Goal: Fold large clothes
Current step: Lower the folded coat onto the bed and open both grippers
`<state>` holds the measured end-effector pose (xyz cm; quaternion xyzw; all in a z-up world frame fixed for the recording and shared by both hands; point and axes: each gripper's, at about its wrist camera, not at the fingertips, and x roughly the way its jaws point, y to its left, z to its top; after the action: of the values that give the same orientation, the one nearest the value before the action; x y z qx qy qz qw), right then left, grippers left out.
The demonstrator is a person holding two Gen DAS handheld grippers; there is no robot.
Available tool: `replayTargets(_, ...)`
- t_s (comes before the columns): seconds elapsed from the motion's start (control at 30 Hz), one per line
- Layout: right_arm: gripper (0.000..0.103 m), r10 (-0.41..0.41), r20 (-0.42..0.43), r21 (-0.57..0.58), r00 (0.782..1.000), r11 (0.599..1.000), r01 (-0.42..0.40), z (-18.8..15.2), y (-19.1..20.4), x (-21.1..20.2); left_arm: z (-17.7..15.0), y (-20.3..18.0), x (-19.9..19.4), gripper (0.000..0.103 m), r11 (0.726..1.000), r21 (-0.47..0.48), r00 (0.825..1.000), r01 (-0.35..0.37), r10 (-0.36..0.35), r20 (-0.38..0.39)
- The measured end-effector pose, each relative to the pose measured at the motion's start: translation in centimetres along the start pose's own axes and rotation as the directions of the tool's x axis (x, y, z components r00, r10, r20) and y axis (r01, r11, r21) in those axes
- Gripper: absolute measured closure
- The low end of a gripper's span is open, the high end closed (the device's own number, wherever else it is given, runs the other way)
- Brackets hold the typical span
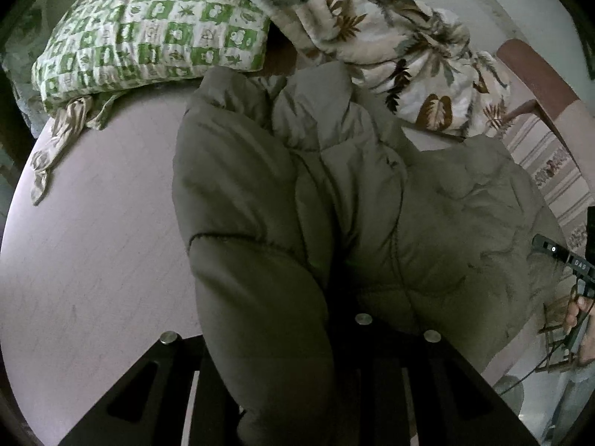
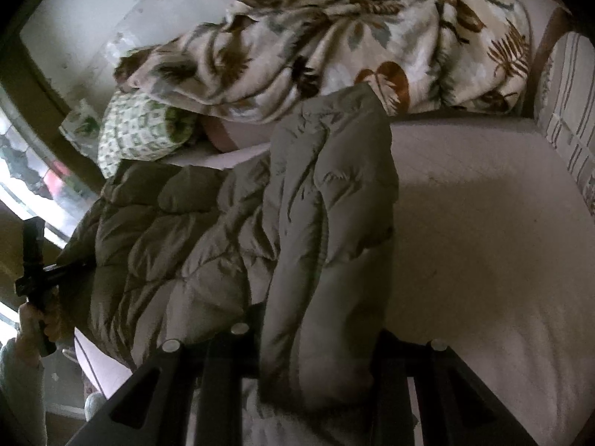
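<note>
Olive-grey padded fabric fills the mouth of the left gripper (image 1: 297, 353), which is clenched on a sleeve or side edge of the puffer jacket (image 1: 334, 193); the exact part cannot be told. The right gripper (image 2: 316, 364) is likewise clenched on a hanging fold of the same jacket, seen draped over its jaws in the right wrist view. Each gripper appears at the frame edge of the opposite view, held in a bare hand (image 2: 35, 319). The jacket body lies on the pink bed sheet (image 1: 93, 241), collar end toward the green checked pillow (image 1: 148, 33) and the leaf-print blanket (image 2: 334, 37), with bare sheet on both sides. Judged from this layout, the step in hand is bringing the two lifted sides inward over the jacket body. Recommended practice: keep both grips firm, since slick padded fabric may slip; raise the two sides evenly so the body does not drag; lay each side flat along the centre line; release only once the fabric rests on the body. Keep the fold clear of the blanket behind.
</note>
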<state>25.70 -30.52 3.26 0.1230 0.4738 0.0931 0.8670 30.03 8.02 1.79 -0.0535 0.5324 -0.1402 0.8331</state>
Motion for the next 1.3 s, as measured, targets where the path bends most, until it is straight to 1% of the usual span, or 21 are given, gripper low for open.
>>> replayTargets(0.07,0.080,0.022,0.007,-0.011,1.000,1.000,-0.022,-0.7,1.1,-0.9,-1.4,0.3,-0.2,0.079,1.000,0.005,1.000,0.000,0.000,-0.002)
replayTargets(0.2,0.080,-0.018,-0.026,-0.036,1.000,0.999,0.017,-2.4,1.9,-0.4,-4.5,0.9,1.1,0.079,0.999,0.005,0.998,-0.039,0.039,-0.052)
replayTargets(0.27,0.080,-0.068,-0.064,-0.036,0.996,0.997,0.066,-3.6,1.4,1.1,-5.9,1.7,3.0,0.078,0.997,-0.007,0.994,-0.083,0.082,-0.078)
replayTargets(0.33,0.080,-0.127,-0.098,-0.031,0.987,0.992,0.124,-4.9,0.4,3.2,-7.2,3.0,5.3,0.073,0.993,-0.054,0.991,-0.105,0.100,-0.089)
replayTargets(0.37,0.080,-0.145,-0.113,-0.015,0.983,0.989,0.145,-5.5,-0.5,4.5,-7.5,3.2,5.8,0.071,0.991,-0.066,0.991,-0.112,0.107,-0.082)
replayTargets(0.4,0.079,-0.134,-0.129,0.014,0.982,0.990,0.137,-5.8,-1.2,5.6,-7.7,3.2,6.2,0.068,0.989,-0.070,0.991,-0.127,0.122,-0.062)
replayTargets(0.5,0.070,-0.153,-0.141,0.041,0.978,0.986,0.160,-6.5,-2.2,7.7,-7.7,2.3,6.7,0.063,0.982,-0.041,0.982,-0.186,0.185,-0.033)
replayTargets(0.53,0.062,-0.178,-0.145,0.025,0.973,0.983,0.184,-6.5,-2.3,8.5,-7.6,2.2,6.7,0.060,0.979,-0.043,0.980,-0.200,0.199,-0.030)
replayTargets(0.6,0.056,-0.194,-0.151,0.039,0.969,0.979,0.202,-6.3,-2.5,8.9,-7.6,2.2,6.5,0.054,0.976,-0.053,0.977,-0.211,0.210,-0.016)
replayTargets(0.63,0.050,-0.201,-0.147,0.040,0.969,0.977,0.209,-6.2,-2.4,8.9,-7.6,2.2,6.2,0.049,0.974,-0.052,0.976,-0.219,0.220,0.000)
replayTargets(0.67,0.046,-0.217,-0.143,0.034,0.966,0.974,0.224,-6.1,-2.3,8.7,-7.9,2.2,5.8,0.047,0.972,-0.045,0.973,-0.230,0.231,0.017)
replayTargets(0.7,0.036,-0.235,-0.137,0.029,0.962,0.970,0.241,-6.0,-2.2,8.5,-8.2,2.2,5.2,0.047,0.973,-0.042,0.973,-0.227,0.229,0.033)
replayTargets(0.73,0.032,-0.239,-0.124,0.028,0.963,0.969,0.244,-6.0,-2.2,8.0,-8.5,2.4,4.8,0.045,0.974,-0.045,0.974,-0.222,0.224,0.042)
replayTargets(0.77,0.029,-0.231,-0.115,0.035,0.966,0.971,0.237,-6.1,-2.3,7.6,-8.7,2.3,4.2,0.044,0.974,-0.055,0.974,-0.218,0.220,0.050)
replayTargets(0.8,0.021,-0.217,-0.100,0.050,0.971,0.974,0.222,-6.3,-2.4,6.8,-8.8,2.5,3.6,0.039,0.974,-0.068,0.974,-0.217,0.221,0.056)
replayTargets(0.87,0.020,-0.205,-0.069,0.060,0.976,0.976,0.209,-6.6,-2.2,5.4,-9.0,2.6,2.2,0.037,0.971,-0.083,0.970,-0.224,0.231,0.082)
replayTargets(0.93,0.019,-0.202,-0.044,0.056,0.978,0.977,0.204,-7.1,-1.9,4.0,-9.3,2.5,1.0,0.029,0.966,-0.077,0.962,-0.248,0.255,0.100)
replayTargets(1.03,0.014,-0.193,-0.006,0.056,0.981,0.980,0.193,-7.8,-1.4,1.9,-10.2,2.3,-0.5,0.029,0.955,-0.065,0.948,-0.288,0.294,0.118)
replayTargets(1.13,0.009,-0.150,0.023,0.060,0.988,0.987,0.148,-8.8,0.0,0.3,-11.6,1.8,-1.7,0.029,0.947,-0.066,0.940,-0.314,0.320,0.122)
replayTargets(1.2,0.002,-0.124,0.037,0.056,0.992,0.991,0.122,-9.7,1.0,-0.5,-12.7,1.7,-2.5,0.029,0.946,-0.068,0.938,-0.316,0.322,0.128)
replayTargets(1.3,0.001,-0.090,0.051,0.053,0.995,0.995,0.087,-11.0,2.5,-0.9,-14.3,1.2,-3.3,0.029,0.944,-0.074,0.936,-0.321,0.329,0.127)
